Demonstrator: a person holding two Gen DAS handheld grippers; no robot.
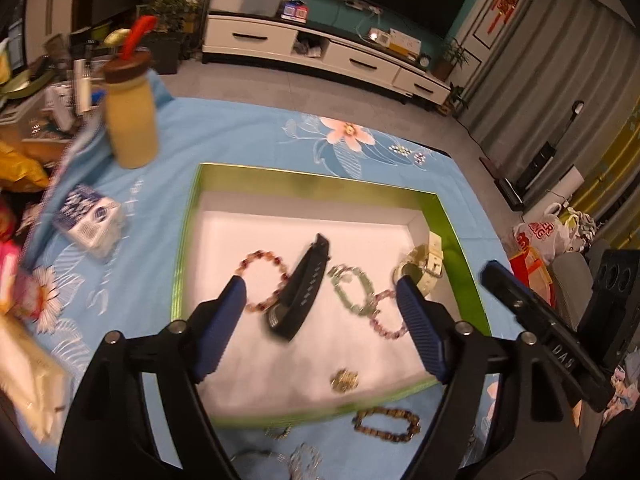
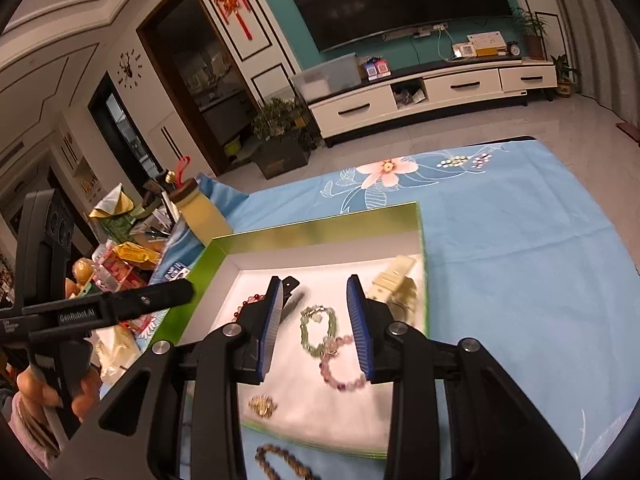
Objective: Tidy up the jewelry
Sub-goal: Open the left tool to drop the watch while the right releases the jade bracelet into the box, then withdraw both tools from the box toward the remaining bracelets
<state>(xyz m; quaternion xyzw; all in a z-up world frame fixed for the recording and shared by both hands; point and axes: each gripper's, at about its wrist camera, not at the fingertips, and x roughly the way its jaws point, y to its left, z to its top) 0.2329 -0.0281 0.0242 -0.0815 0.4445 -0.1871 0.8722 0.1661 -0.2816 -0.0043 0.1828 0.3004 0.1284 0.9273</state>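
A green-rimmed box (image 1: 320, 180) with a white floor lies on the blue floral cloth. In it are a red bead bracelet (image 1: 266, 284), a black watch (image 1: 304, 292), a green bead bracelet (image 1: 352, 288), a purple bead bracelet (image 1: 384, 320), a cream watch (image 1: 424, 268) and a small gold brooch (image 1: 344, 380). My left gripper (image 1: 320, 284) stands wide open over the black watch, its pads clear of it. My right gripper (image 2: 314, 282) is partly open above the green bracelet (image 2: 318, 332), gripping nothing. A brown bead bracelet (image 1: 386, 424) lies outside the box's near edge.
A yellow bottle (image 1: 130, 120) with a brown lid and a tissue pack (image 1: 90, 220) stand left of the box, beside a pile of clutter. Silver chains (image 1: 304, 456) lie on the cloth nearest me. The cloth (image 2: 520, 260) right of the box is bare. A hand (image 2: 48, 392) holds the left gripper.
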